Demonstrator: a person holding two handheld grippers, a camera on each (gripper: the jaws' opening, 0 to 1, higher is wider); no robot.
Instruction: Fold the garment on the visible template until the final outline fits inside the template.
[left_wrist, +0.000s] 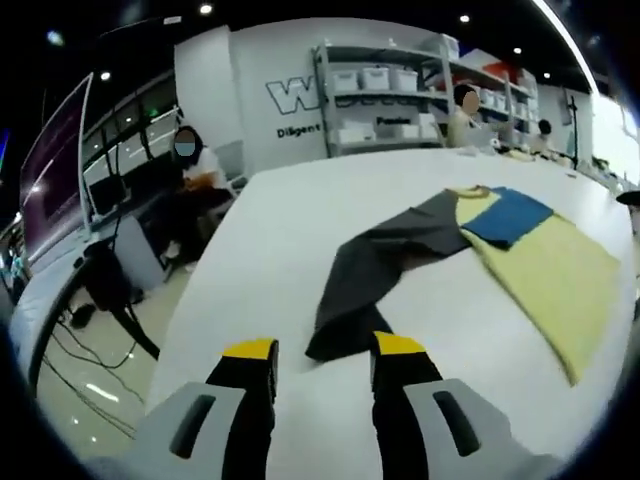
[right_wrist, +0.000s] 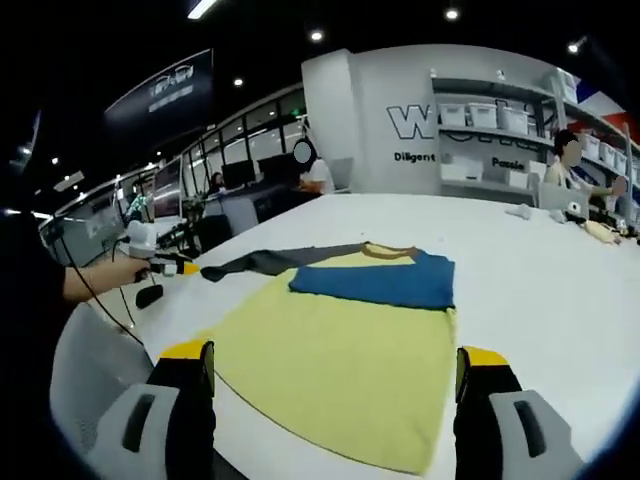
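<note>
A: It's a bright workshop with shelves of white bins (left_wrist: 375, 78) along the back wall, and a long white table (left_wrist: 280, 240) in front. Where's the garment?

B: Flat on that table: a pale yellow knit top with a blue folded panel and a dark grey sleeve (right_wrist: 350, 340). In the left gripper view the dark grey sleeve (left_wrist: 375, 265) stretches out sideways, its cuff just ahead of the left gripper (left_wrist: 325, 350).

A: Holding anything?

B: No. The left gripper's jaws stand apart, empty, near the cuff. The right gripper (right_wrist: 335, 370) is spread wide and empty over the yellow hem.

A: Progress?

B: Early, I'd judge. The blue part looks folded in; the grey sleeve and the long body are left. I can't make out any template outline.
</note>
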